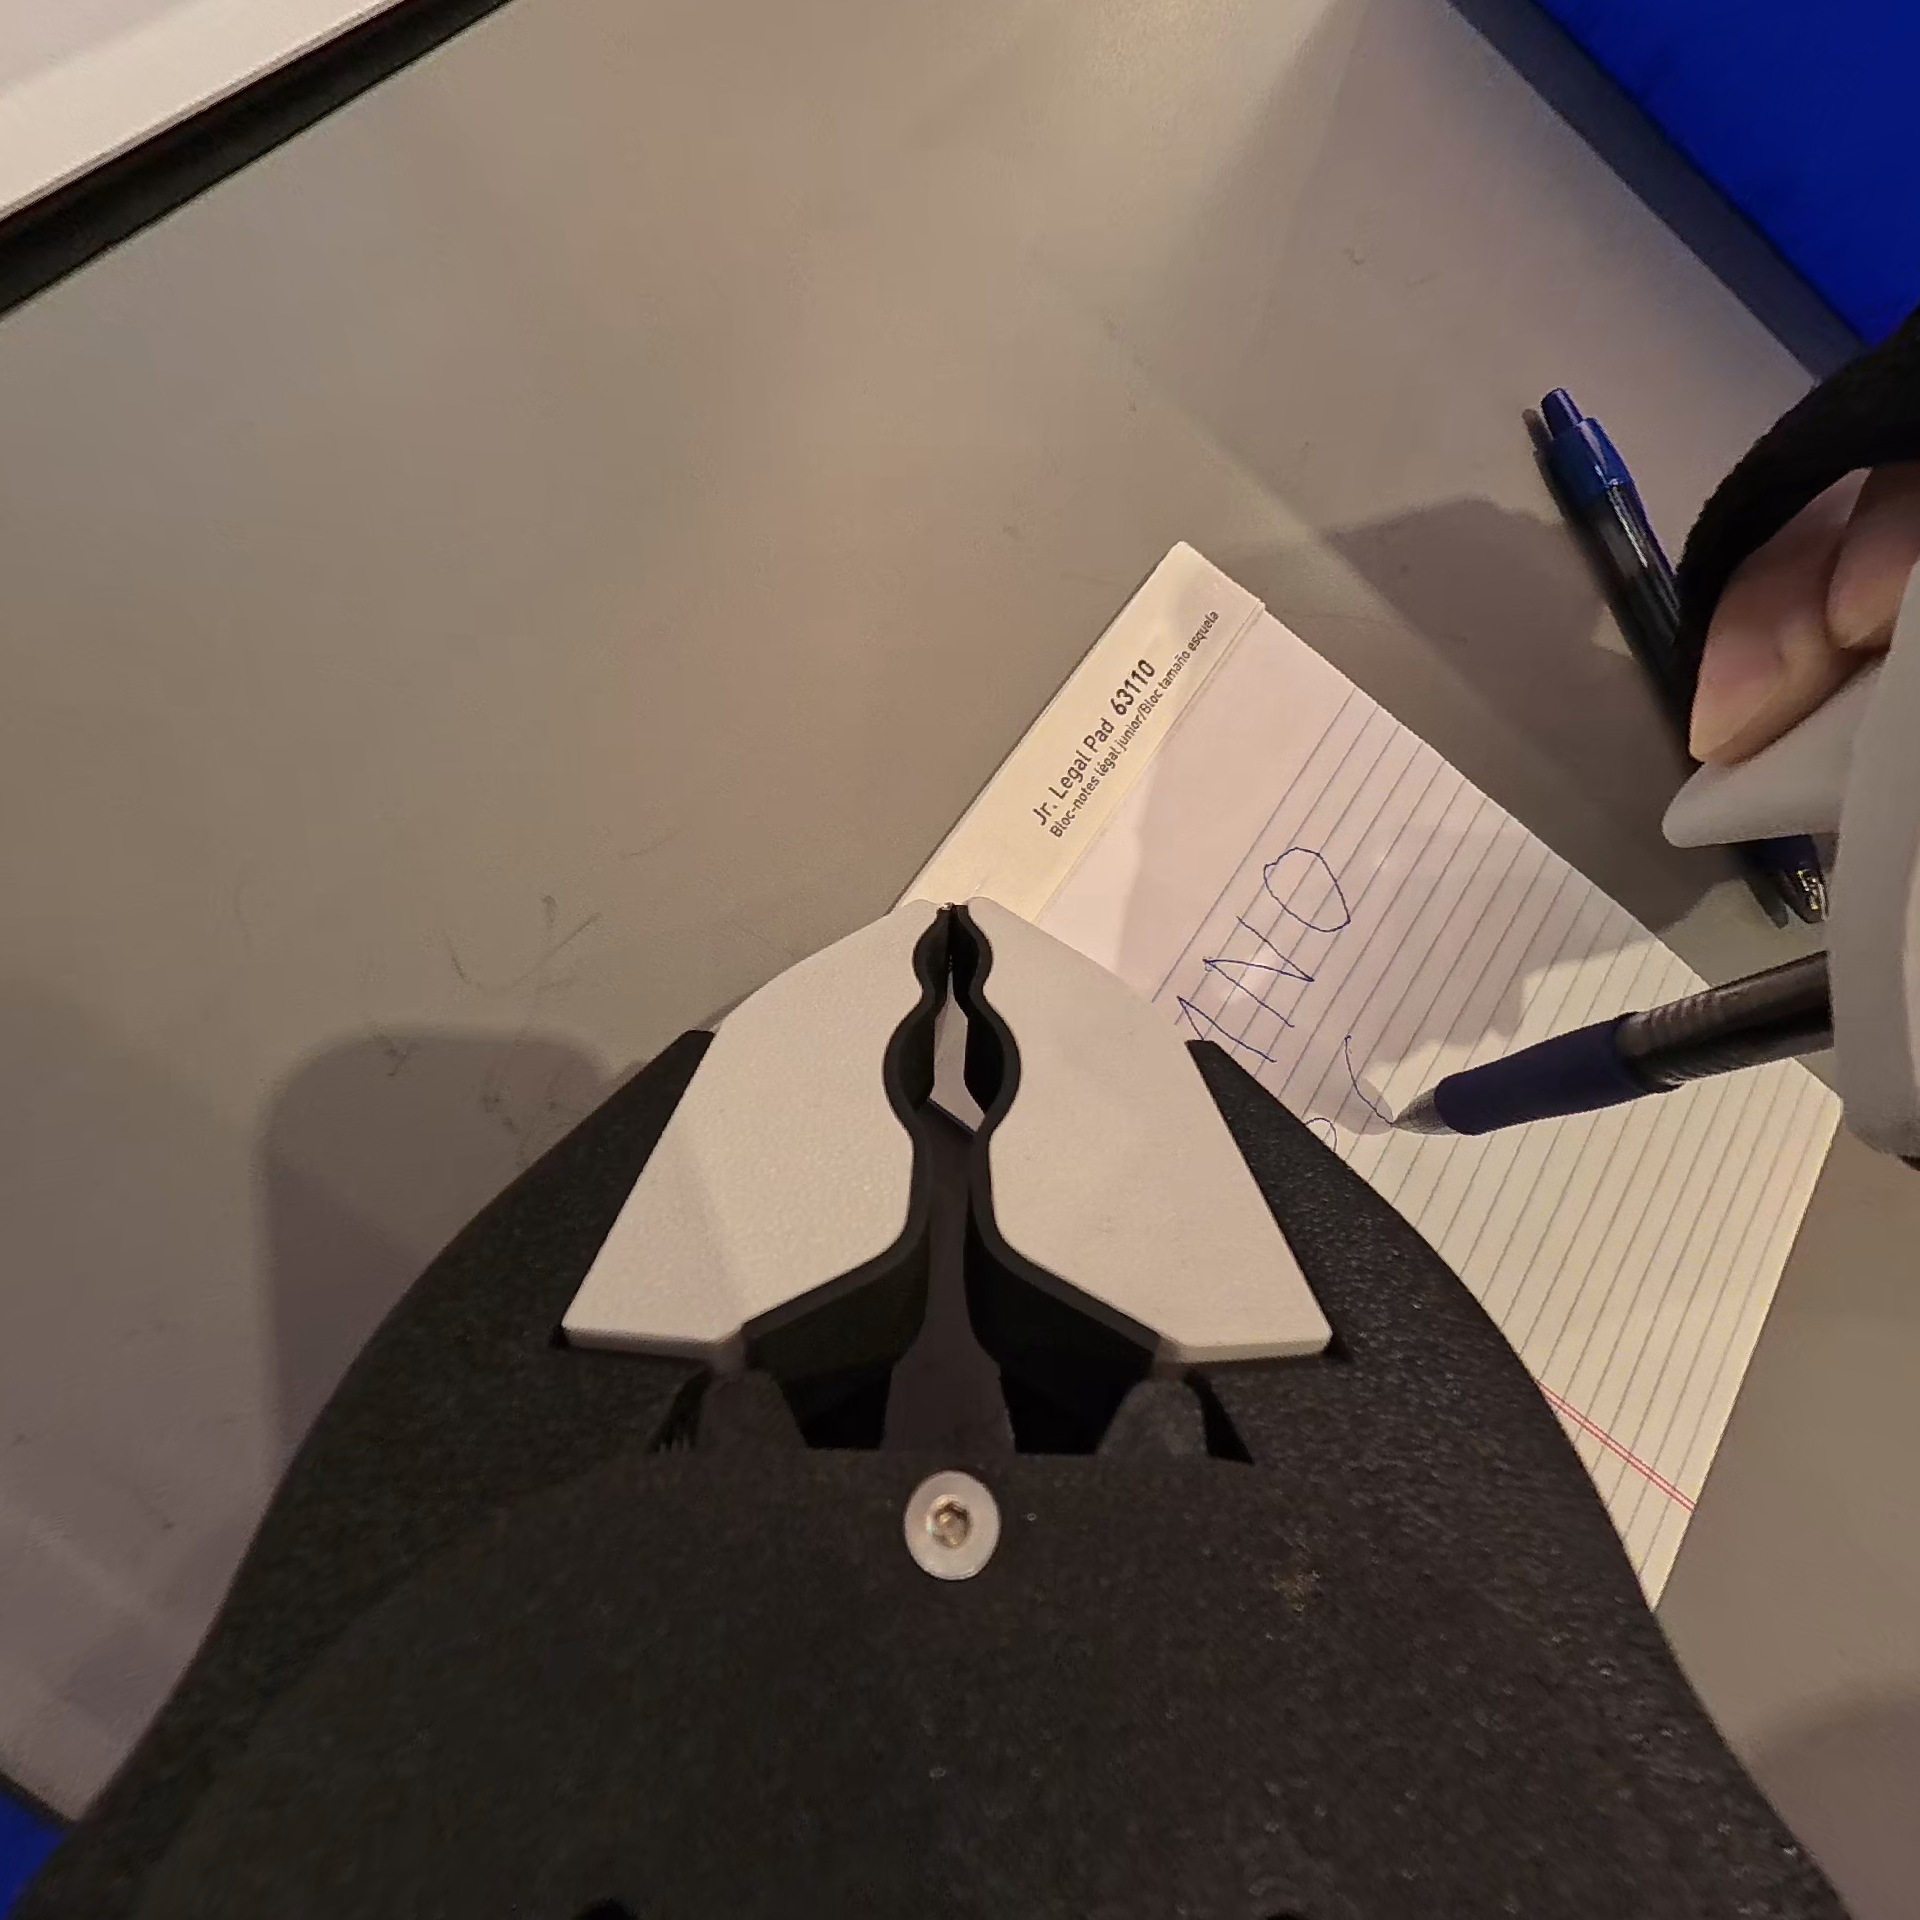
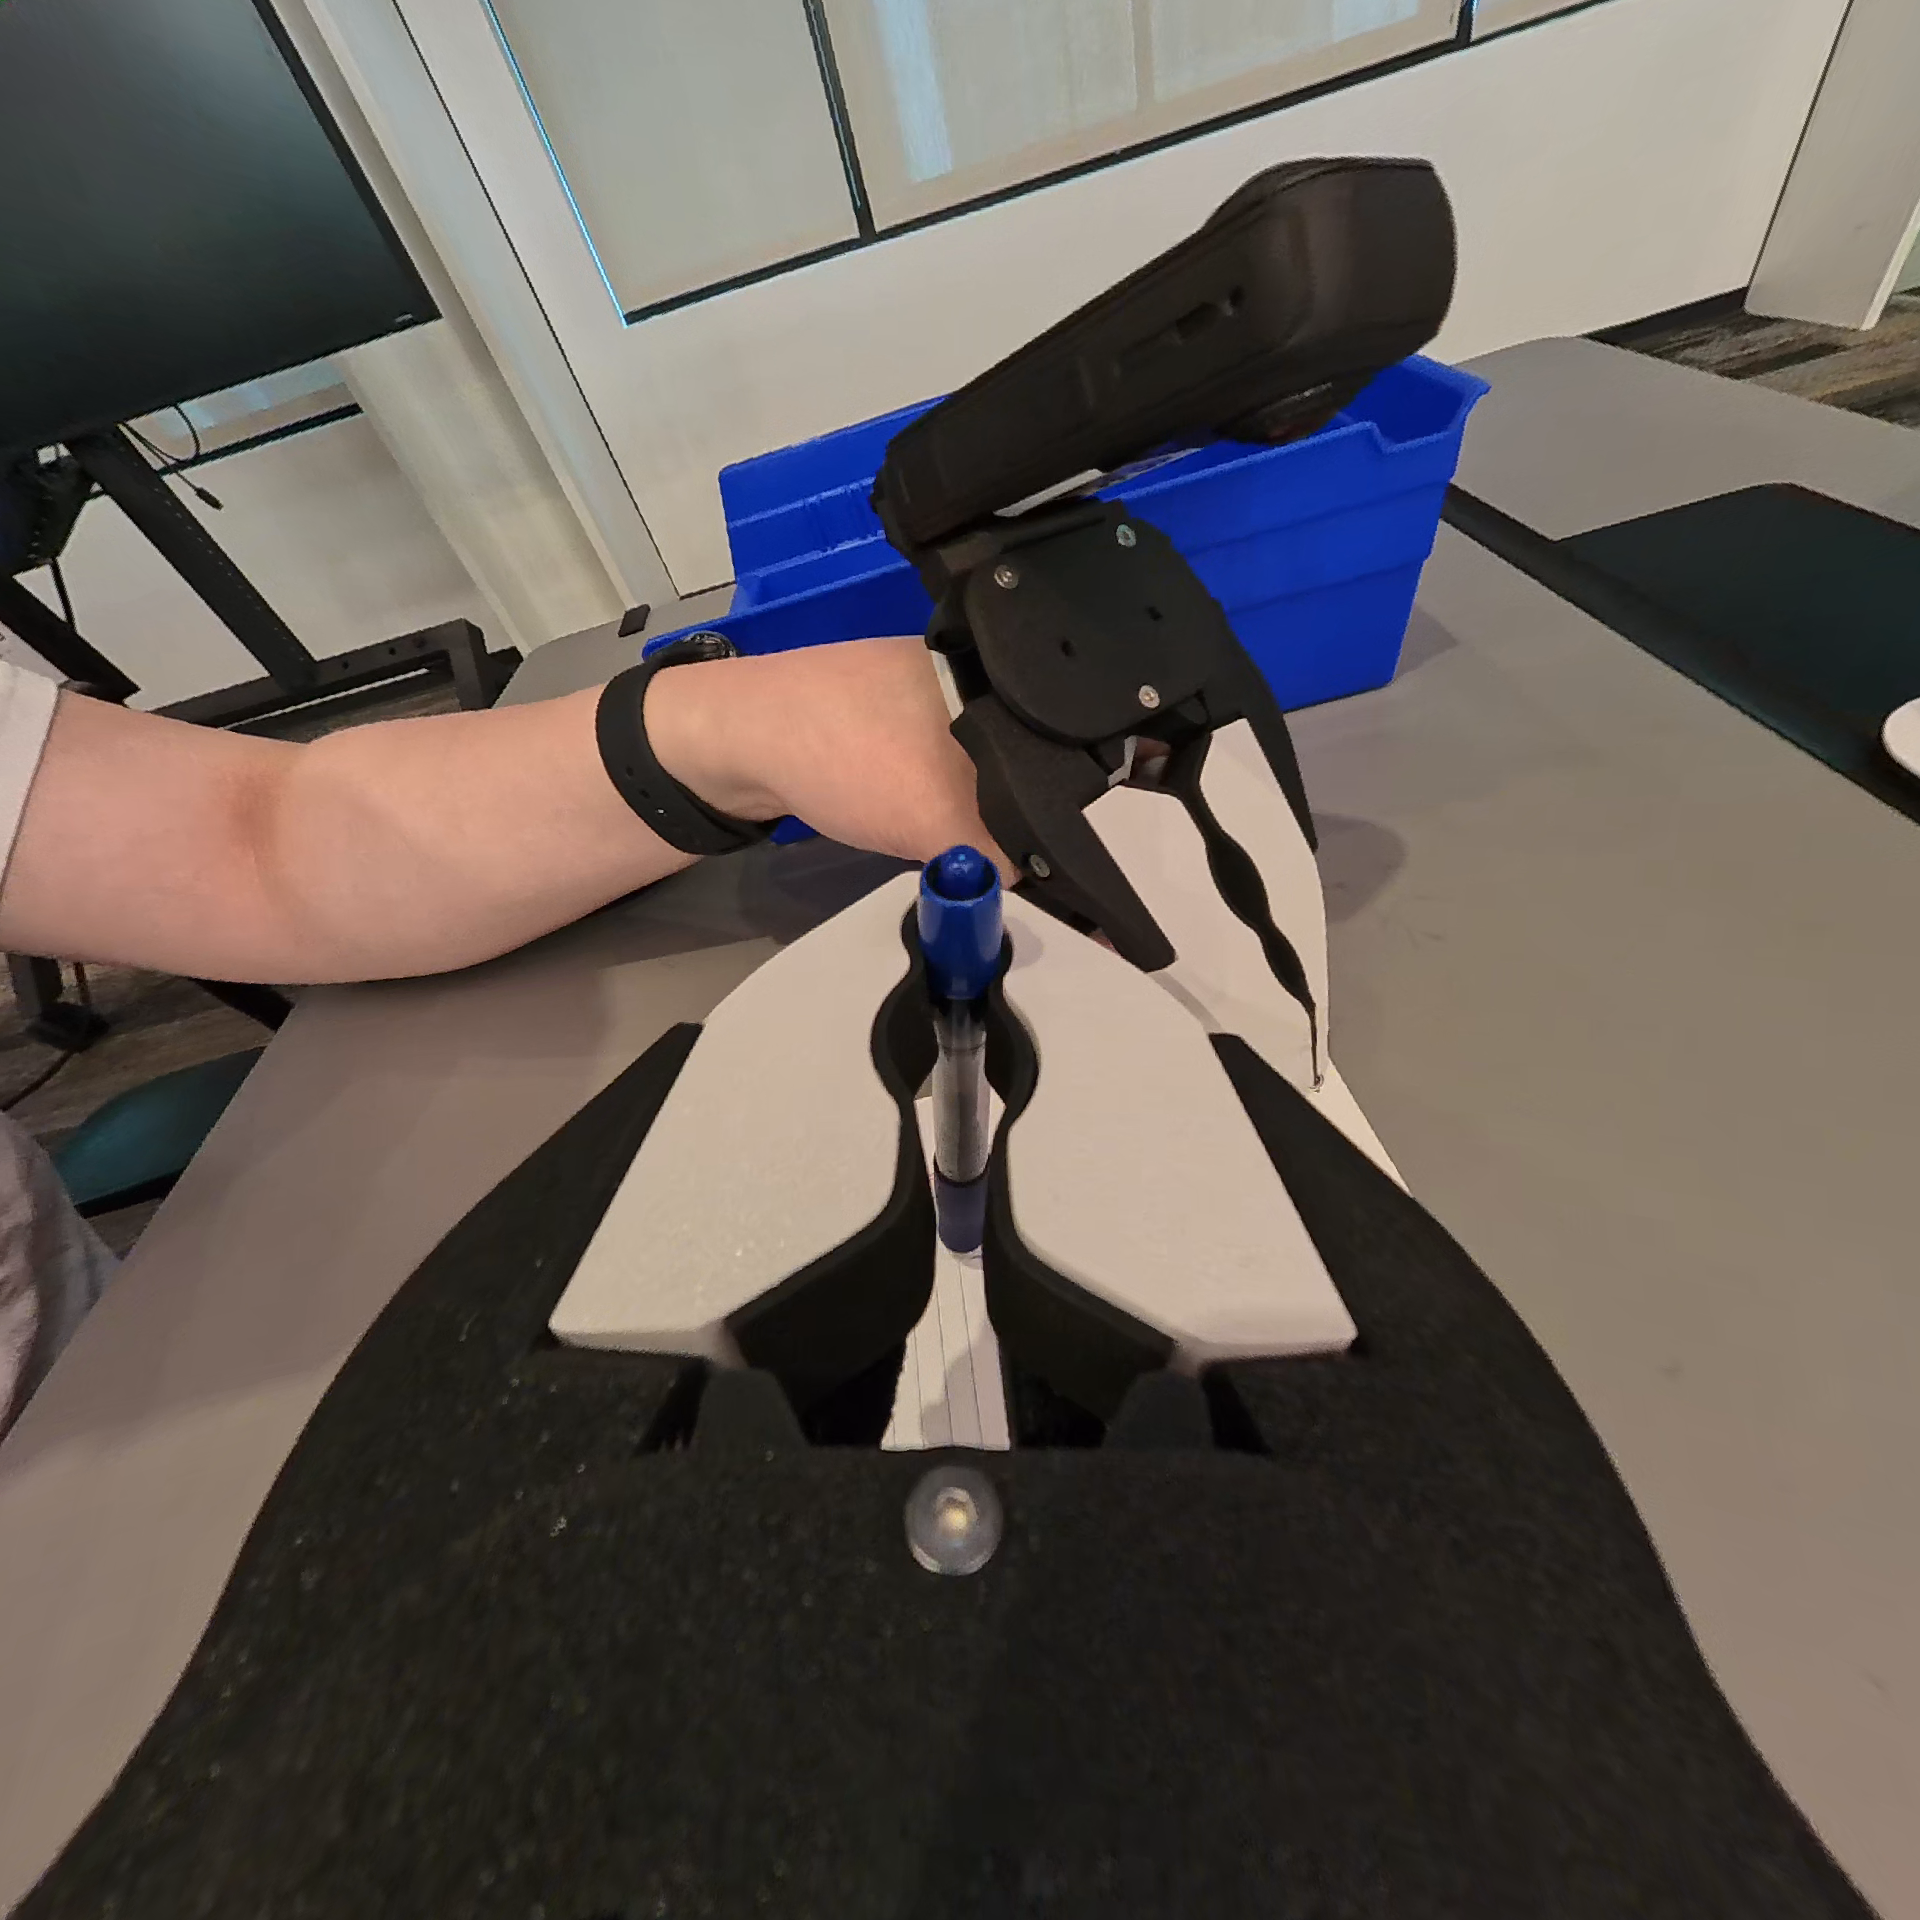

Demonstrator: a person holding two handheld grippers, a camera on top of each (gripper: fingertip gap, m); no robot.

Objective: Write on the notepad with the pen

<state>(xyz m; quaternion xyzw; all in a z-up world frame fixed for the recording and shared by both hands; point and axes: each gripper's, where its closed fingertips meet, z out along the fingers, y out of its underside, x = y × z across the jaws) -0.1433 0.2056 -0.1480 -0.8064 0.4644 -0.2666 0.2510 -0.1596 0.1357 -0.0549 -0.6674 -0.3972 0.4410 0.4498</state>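
- The left gripper (image 1: 951,914) has its two grey fingers pressed together with nothing between them; its tips rest at the top binding edge of the notepad (image 1: 1455,1039), though actual contact cannot be confirmed.
- The right gripper (image 2: 961,971) is clamped around a blue pen (image 2: 954,1091), which stands nearly upright between the curved black inner pads.
- In the left wrist view, that pen (image 1: 1621,1055) comes in from the right, and its tip meets the lined page just beside blue handwriting.
- The notepad lies flat and turned at an angle on the grey table (image 1: 520,623).
- A second blue pen (image 1: 1605,520) lies on the table just beyond the notepad's far edge.
- A blue bin (image 2: 1351,561) stands on the table behind the left gripper (image 2: 1314,1060), which a bare hand (image 2: 862,758) with a black wristband (image 2: 644,758) holds.
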